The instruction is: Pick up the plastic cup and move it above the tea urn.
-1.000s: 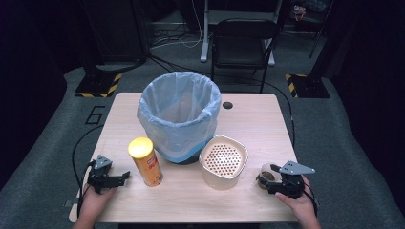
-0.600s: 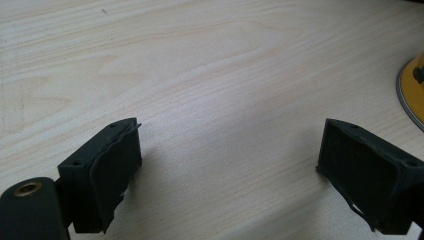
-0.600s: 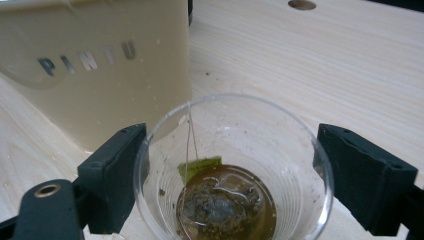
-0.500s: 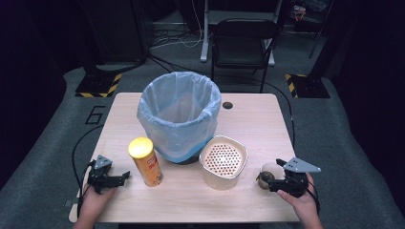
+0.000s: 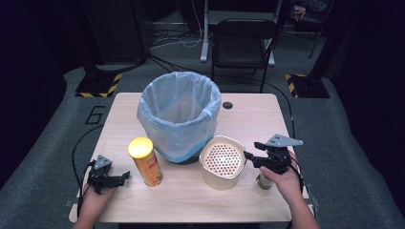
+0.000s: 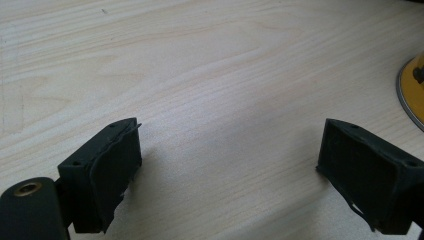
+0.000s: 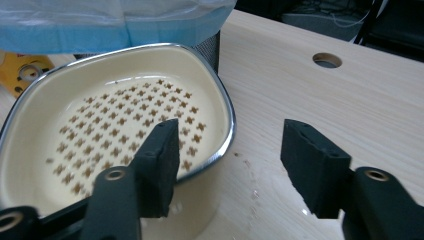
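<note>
A cream bowl (image 5: 222,161) with a metal rim and a perforated bottom stands in front of the bin. My right gripper (image 5: 252,151) hovers at its right rim, lifted off the table. In the right gripper view its jaws (image 7: 230,165) have just been closing but still stand apart, and no pad touches anything. The bowl's (image 7: 100,120) rim shows beyond the gap. A small brown round object (image 5: 264,180) sits on the table under the right hand. My left gripper (image 5: 123,177) rests open on the wood at the front left, with bare tabletop between its jaws (image 6: 227,185).
A wire bin with a blue bag (image 5: 179,114) stands mid-table, and its bag (image 7: 100,25) hangs just behind the bowl. A yellow chip can (image 5: 145,162) stands upright right of the left gripper, its edge (image 6: 412,90) in that view. The table (image 5: 248,119) has a cable hole (image 5: 227,105). A chair (image 5: 243,43) stands behind.
The right gripper has risen from the small brown object and moved left toward the bowl's rim, with its jaws now narrower. The left gripper has stayed put.
</note>
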A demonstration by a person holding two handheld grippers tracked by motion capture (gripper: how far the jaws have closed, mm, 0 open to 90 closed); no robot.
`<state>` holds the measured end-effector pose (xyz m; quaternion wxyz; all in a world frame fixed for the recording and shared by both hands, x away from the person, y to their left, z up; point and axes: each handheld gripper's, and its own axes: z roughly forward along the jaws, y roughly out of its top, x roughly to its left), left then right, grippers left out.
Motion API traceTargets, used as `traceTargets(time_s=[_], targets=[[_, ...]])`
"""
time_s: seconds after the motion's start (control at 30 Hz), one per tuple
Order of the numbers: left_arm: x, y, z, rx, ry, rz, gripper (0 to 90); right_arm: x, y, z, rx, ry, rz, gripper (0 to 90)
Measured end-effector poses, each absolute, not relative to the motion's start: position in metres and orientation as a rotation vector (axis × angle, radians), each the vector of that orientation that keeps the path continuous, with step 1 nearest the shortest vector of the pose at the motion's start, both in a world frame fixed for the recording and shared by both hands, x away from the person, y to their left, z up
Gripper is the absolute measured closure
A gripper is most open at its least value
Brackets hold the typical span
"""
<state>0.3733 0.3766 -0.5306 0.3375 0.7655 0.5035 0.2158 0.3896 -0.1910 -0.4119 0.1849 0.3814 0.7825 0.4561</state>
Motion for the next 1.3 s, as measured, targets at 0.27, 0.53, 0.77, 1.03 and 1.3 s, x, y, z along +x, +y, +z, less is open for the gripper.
traceTargets(time_s=[0.27,0.53,0.77,1.03,1.3], targets=[[0.373,0.377,-0.531,1.995,1.312,0.562,10.1,0.408,-0.178,-0.426,1.139,2.279,1.233,46.0],[0.373,0.377,-0.531,1.995,1.312,0.562,10.1,0.407,-0.169,-0.432,1.117,2.325,1.233,51.9],[0.373,0.377,-0.531,1.995,1.312,0.562,10.1,0.395,-0.172,-0.434,1.119,2.313,1.254,53.2],[0.373,0.377,-0.53,1.999,1.31,0.561,10.1,0.373,-0.18,-0.435,1.132,2.326,1.282,52.3],[0.373,0.377,-0.53,1.999,1.31,0.561,10.1,0.364,-0.196,-0.418,1.101,2.223,1.403,31.2]])
